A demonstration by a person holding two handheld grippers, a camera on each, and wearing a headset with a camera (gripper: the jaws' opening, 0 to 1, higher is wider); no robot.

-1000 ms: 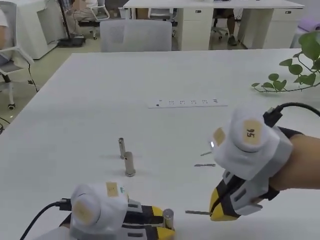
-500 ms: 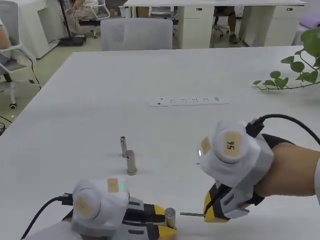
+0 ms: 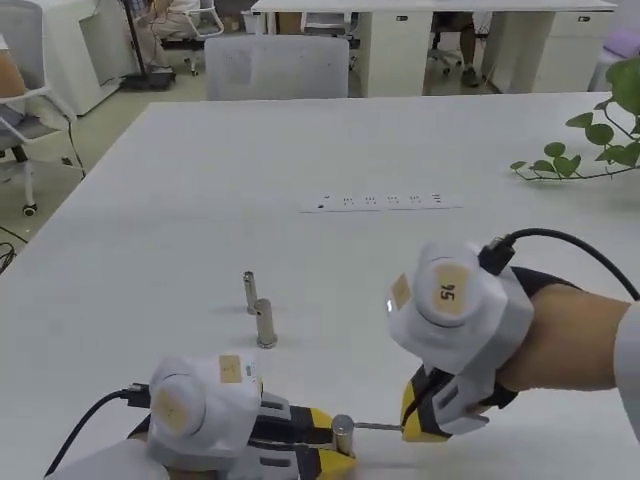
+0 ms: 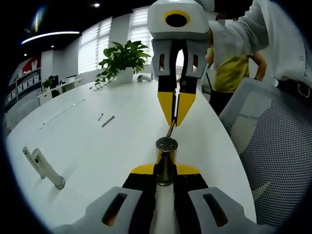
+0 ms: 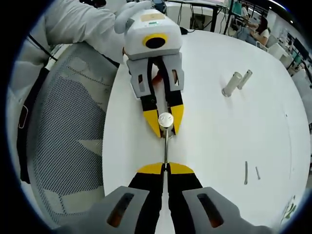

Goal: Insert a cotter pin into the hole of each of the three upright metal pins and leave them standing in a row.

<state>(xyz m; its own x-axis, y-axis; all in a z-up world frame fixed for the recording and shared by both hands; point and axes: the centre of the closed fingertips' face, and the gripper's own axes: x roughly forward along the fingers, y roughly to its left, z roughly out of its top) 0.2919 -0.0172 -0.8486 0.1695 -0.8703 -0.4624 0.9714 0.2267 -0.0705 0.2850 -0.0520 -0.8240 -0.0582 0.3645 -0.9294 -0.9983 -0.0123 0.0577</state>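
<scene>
1 cotter pin [image 3: 378, 427] horiz | tip at upright metal pin [image 3: 343, 436]

We work in an open-plan office. Our long white bench [image 3: 180, 180] has a flush power strip [image 3: 380, 202] set in its middle and a grey chair [image 3: 278, 68] at its far edge. Beyond it stand more white desks [image 3: 430, 6] with drawer units [image 3: 385, 55]. At far left there is a swivel chair on castors [image 3: 35, 110] and a seated person [image 3: 165, 12]. A leafy plant [image 3: 590, 140] trails at the right. The left gripper view shows tall windows with blinds [image 4: 97, 46], ceiling strip lights [image 4: 51, 36] and a mesh-backed chair [image 4: 278, 146].
</scene>
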